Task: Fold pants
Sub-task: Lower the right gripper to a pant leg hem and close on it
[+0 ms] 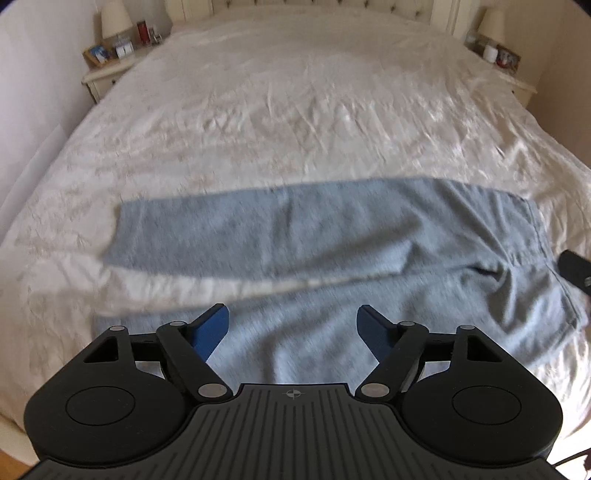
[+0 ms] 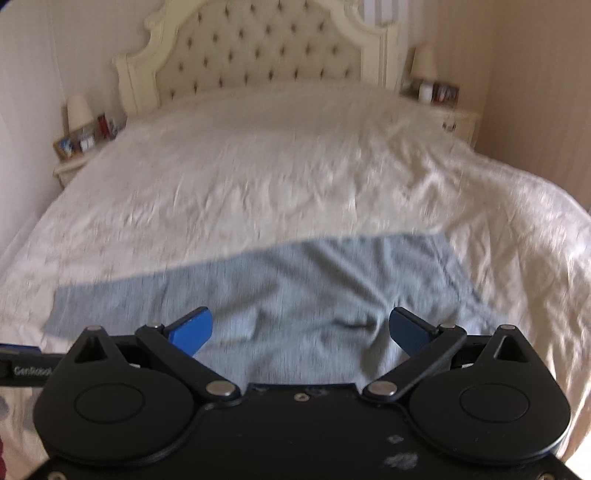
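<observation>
Left wrist view: grey pants (image 1: 295, 240) are seen spread across the bed (image 1: 277, 110) near its foot edge, legs apart. Left gripper (image 1: 291, 328) and right gripper (image 2: 299, 328) are held wide open, empty, above the fabric. Folding is judged not yet begun; a leg must be grasped next.

Bedroom w/ a big bed (image 2: 258, 177) under a crinkled cream satin cover, backed by a tufted cream headboard (image 2: 258, 55) w/ a carved scrolled frame. Cream nightstands either side: left nightstand (image 1: 107, 75) has a lamp (image 1: 115, 18), red candle (image 1: 142, 32), small clock & photo frame; right nightstand (image 2: 458, 123) has a lamp (image 2: 424, 61), white candle & frames. Walls pale, beige striped at right (image 2: 535, 92); wood floor (image 1: 13, 461) shows at bottom left, soft daylight.
</observation>
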Demonstrator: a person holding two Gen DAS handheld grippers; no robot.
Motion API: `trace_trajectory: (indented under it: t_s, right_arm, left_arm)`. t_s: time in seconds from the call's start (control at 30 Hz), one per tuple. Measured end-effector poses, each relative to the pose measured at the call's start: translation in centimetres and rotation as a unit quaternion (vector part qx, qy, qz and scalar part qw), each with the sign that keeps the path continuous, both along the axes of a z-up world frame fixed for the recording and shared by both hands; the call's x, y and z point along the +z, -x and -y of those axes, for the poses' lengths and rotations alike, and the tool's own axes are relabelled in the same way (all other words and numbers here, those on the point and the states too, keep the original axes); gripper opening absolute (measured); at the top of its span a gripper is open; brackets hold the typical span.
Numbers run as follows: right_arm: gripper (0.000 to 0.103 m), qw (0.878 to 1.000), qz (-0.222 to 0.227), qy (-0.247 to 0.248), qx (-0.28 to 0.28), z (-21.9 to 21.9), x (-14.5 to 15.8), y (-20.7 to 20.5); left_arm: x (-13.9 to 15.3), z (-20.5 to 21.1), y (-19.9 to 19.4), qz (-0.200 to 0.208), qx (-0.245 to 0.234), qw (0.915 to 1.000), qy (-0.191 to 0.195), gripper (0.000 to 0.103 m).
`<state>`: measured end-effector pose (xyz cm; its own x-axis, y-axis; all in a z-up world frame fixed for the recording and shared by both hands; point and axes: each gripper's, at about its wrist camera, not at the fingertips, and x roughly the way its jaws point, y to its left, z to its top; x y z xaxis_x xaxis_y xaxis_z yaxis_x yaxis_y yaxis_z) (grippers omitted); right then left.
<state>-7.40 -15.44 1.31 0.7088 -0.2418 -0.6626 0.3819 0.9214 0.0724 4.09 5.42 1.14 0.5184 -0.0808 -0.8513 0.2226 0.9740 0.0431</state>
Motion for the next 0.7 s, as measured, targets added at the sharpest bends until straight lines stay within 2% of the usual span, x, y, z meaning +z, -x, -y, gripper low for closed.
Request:
trace_trajectory:
  t_s: [0.1,0.17,0.27,0.33,0.43,0.6,0.7]
  right_arm:
    - [0.103,1.0,-0.002,0.002,0.008,-0.3,0.2,-1.5]
    - [0.103,1.0,-0.018,-0.008,0.024,-0.4,-0.1,-2.9]
    - [0.103,0.998,-0.04,-0.029,0.039,-0.5,-1.0,-4.9]
    - [0.103,0.996,-0.057,-0.022,0.06,-0.9,-1.7,-6.5]
    - [0.101,0.992,-0.08,0.001,0.098,-1.3,-2.9,-9.0]
    - [0.096,0.981,-0.103,0.0,0.162,-0.4,-5.4,-14.8]
    - [0.084,0.972,-0.121,-0.005,0.199,0.7,-7.3,-19.1]
  left_arm:
    - [-0.3,-0.9,-1.4,0.0,0.001,1.0,0.004,0.075]
    - [-0.9,-1.4,-2.6,-0.014,0.001,0.9999,0.004,0.073]
    - [-2.3,-2.6,-4.3,-0.05,0.01,0.9983,0.028,0.068]
    - [-3.2,-3.2,-5.5,-0.076,0.016,0.9961,0.042,0.068]
    - [-4.2,-3.6,-7.3,-0.093,0.027,0.9945,0.039,0.068]
    - [-5.1,-4.0,-10.2,-0.107,0.059,0.992,0.031,0.068]
    - [-5.9,-4.1,-11.9,-0.123,0.082,0.9883,0.036,0.068]
